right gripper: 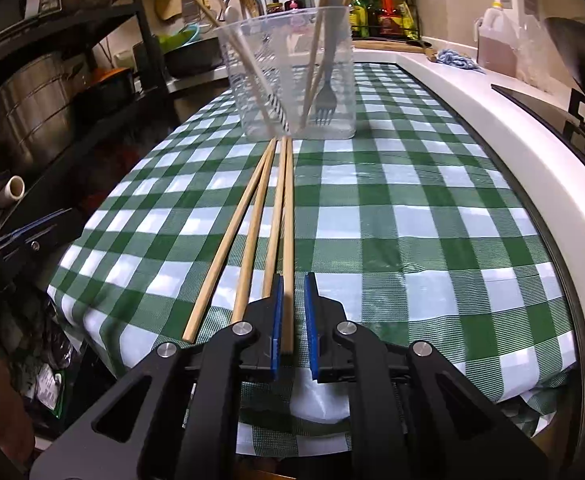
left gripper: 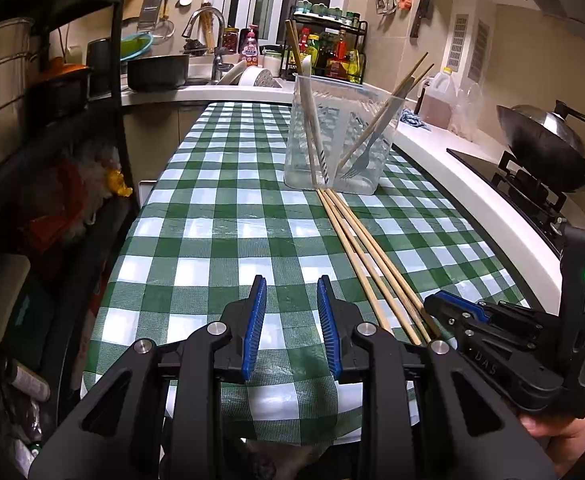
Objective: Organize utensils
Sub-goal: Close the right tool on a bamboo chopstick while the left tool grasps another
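four chopsticks [right gripper: 252, 224] lie on the checked counter [right gripper: 412, 220], tips touching the clear tub [right gripper: 288, 76]. right tongs [right gripper: 292, 312] nearly together around the rightmost one; left tongs [left gripper: 291, 320] apart, empty.

Dim warm indoor light; strong fisheye bending; dark corners.

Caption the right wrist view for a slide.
Right gripper straddles the rightmost of four chopsticks lying on the checked tablecloth before the clear utensil container.
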Demonstrator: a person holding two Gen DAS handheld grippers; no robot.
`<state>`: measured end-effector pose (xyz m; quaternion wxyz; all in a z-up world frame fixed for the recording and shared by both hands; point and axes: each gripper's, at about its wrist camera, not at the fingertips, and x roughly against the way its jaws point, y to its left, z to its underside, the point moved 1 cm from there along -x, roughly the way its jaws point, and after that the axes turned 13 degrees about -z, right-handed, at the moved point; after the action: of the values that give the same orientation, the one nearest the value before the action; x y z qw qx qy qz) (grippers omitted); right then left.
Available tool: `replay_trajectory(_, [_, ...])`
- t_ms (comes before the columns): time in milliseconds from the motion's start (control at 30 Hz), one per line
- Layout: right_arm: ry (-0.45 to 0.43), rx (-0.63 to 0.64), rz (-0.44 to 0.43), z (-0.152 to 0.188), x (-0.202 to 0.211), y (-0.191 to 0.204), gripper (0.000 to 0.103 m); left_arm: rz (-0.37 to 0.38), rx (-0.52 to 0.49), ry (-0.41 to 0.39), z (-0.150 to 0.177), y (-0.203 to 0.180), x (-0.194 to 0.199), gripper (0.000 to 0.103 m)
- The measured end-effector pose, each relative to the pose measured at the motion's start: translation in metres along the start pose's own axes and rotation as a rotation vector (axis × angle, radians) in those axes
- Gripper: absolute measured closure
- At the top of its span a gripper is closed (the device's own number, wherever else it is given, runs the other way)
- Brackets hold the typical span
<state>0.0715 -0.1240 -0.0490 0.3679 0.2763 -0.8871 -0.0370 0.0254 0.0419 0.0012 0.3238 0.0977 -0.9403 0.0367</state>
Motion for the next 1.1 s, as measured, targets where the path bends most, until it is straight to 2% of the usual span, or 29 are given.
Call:
replay_trajectory(100, [0.013,0.009,0.012,0.001,-0.002,0.000,0.091,0.006,-0.005,0.000,0.000,-0.003,0.000,0.077])
replay_trajectory(200, [0.023,0.014,0.019,0.002,-0.004,-0.001,0.084,0.012,-0.017,0.001,0.001,-0.007,0.001,0.077])
replay_trajectory(367, [0.035,0.037,0.037,0.003,-0.005,0.001,0.084,0.014,-0.016,0.000,0.001,-0.006,0.002,0.077])
replay_trajectory(533, [0.042,0.030,0.031,0.003,-0.004,-0.002,0.097,0.016,-0.014,0.001,0.000,-0.005,0.002,0.077])
replay_trajectory(867, [0.038,-0.004,0.041,0.012,0.006,-0.003,0.097,0.026,-0.007,0.023,0.004,-0.006,-0.003,0.077])
replay_trajectory(1100, [0.005,-0.058,0.101,0.020,0.021,-0.020,0.097,0.092,-0.022,0.098,0.016,-0.030,-0.024,0.077])
